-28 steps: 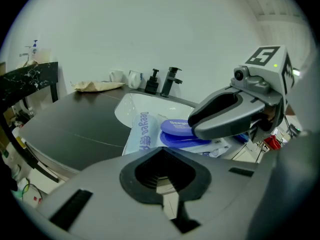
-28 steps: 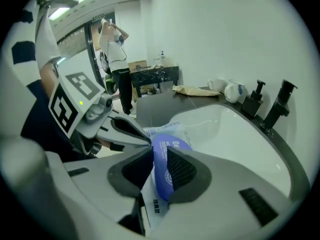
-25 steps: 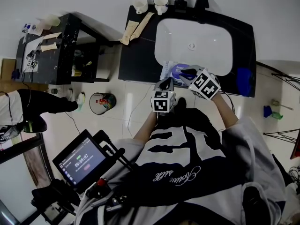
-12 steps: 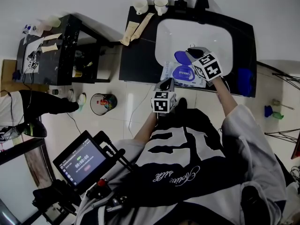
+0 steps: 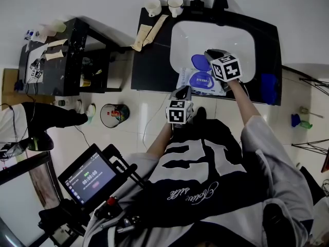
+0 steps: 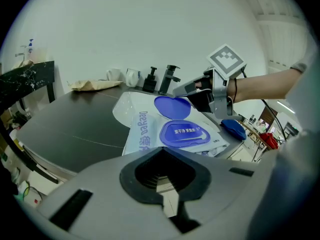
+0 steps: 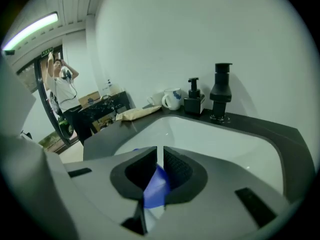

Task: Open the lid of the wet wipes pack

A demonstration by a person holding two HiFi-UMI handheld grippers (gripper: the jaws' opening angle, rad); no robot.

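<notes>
The white wet wipes pack [image 5: 191,82] lies on the black counter's front edge by the basin. Its blue round lid [image 5: 199,62] stands flipped up, and the blue opening frame [image 6: 186,134] lies bare beneath it. My right gripper [image 5: 212,57] is over the basin, shut on the lid's edge; the blue lid [image 7: 156,186] shows between its jaws. In the left gripper view the right gripper [image 6: 192,90] sits just behind the lid [image 6: 172,105]. My left gripper [image 5: 181,92] is shut at the pack's near corner, seemingly pinching it; the pack [image 6: 142,129] runs under its jaws.
The white basin [image 5: 213,40] fills the counter [image 5: 151,60], with a black tap [image 7: 221,91], soap pump [image 7: 194,101] and two cups [image 5: 176,4] behind it. A blue cloth [image 5: 267,84] lies right of the basin. A dark shelf unit [image 5: 61,55] stands to the left.
The lid was shut a second ago; my right gripper has pulled it up and back toward the basin, and it now stands open. The left gripper has stayed put.
</notes>
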